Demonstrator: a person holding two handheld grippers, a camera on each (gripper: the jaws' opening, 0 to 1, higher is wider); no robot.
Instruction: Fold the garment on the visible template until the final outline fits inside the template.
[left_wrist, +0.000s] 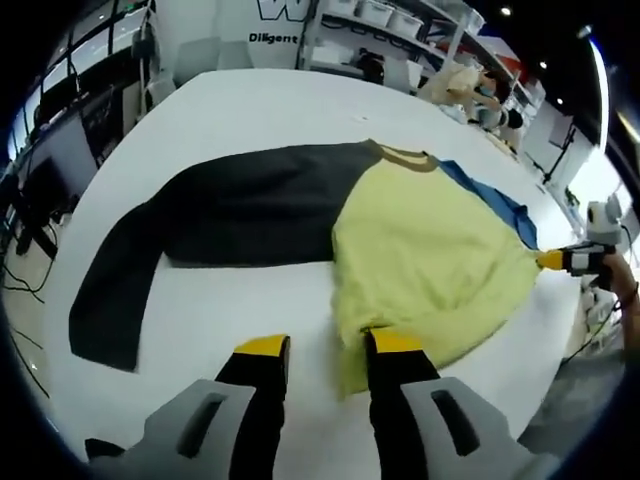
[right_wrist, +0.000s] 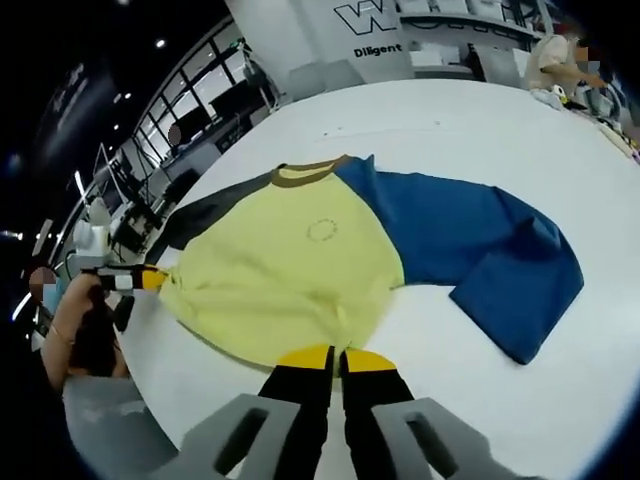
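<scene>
One garment (left_wrist: 420, 250), a yellow-bodied sweatshirt with one black sleeve (left_wrist: 200, 220) and one blue sleeve (right_wrist: 480, 240), lies flat on a white table (left_wrist: 240, 110). Two grippers pinch its hem: the left gripper (left_wrist: 330, 350) holds one corner in slightly parted jaws, and the right gripper (right_wrist: 335, 357) is clamped on the other. Shelves (left_wrist: 400, 25) and desks stand behind the table.
</scene>
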